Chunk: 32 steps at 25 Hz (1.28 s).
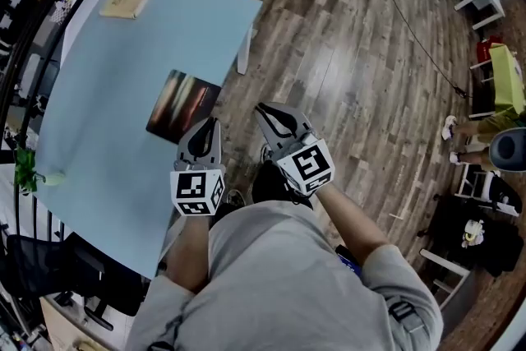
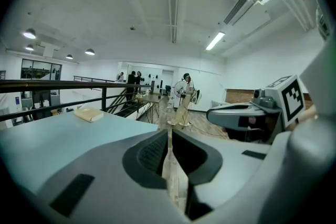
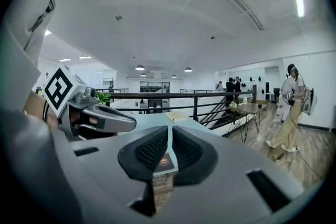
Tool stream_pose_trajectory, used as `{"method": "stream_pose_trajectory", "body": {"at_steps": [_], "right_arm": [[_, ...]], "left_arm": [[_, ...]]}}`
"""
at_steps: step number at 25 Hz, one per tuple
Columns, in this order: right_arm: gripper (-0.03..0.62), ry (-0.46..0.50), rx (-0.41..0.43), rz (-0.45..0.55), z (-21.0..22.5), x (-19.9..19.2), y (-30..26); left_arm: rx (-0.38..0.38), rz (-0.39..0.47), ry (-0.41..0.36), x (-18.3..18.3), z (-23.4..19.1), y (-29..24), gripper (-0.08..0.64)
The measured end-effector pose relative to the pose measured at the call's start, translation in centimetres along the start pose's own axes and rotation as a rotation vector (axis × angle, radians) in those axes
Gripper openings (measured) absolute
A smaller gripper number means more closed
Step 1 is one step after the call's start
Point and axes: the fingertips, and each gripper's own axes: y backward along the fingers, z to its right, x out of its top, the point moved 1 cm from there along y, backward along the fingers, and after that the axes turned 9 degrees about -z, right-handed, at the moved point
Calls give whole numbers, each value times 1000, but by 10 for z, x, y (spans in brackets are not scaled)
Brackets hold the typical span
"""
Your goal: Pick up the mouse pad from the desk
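Head view: dark rectangular mouse pad [image 1: 182,104] lies at the pale-blue desk [image 1: 115,70]'s near edge, just ahead of the left gripper [image 1: 211,123]. The right gripper [image 1: 263,108] hangs farther off, beyond that edge. Both jaw pairs stand narrowly apart, empty.

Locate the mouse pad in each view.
Head view: mouse pad centre-left, on the desk.
Left gripper view: not in it.
Right gripper view: mouse pad low centre, seen through the jaw slit.
Shared landmark: tan box.

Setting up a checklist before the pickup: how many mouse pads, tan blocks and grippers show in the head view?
Mouse pad: 1
Tan block: 1
Grippers: 2 (left gripper, right gripper)
Total: 4
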Motion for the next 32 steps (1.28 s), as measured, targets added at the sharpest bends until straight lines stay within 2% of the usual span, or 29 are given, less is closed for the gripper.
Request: {"method": "stream_pose_trajectory", "body": {"at_steps": [4,8,13,20,25,32], "right_arm": [[32,8,63,-2,38,0,-18],[34,67,132,-29,66,-1,-31],[34,46,221,-55,94,-21,-53],[34,91,370,-84,80,-27,-92],[34,113,431,-83,65,-12,-128],[34,179,502,-138,48,1,-182]], "left_arm": [[47,-15,0,16,4,-38,38],[103,-46,15,19,8,-67,38],[194,-90,45,12,10,-83,38],[357,-130,111,-5,-17,-67,38],[403,-155,157,-13,-50,-67,38],[447,-126,219,-1,-108,-77,38]]}}
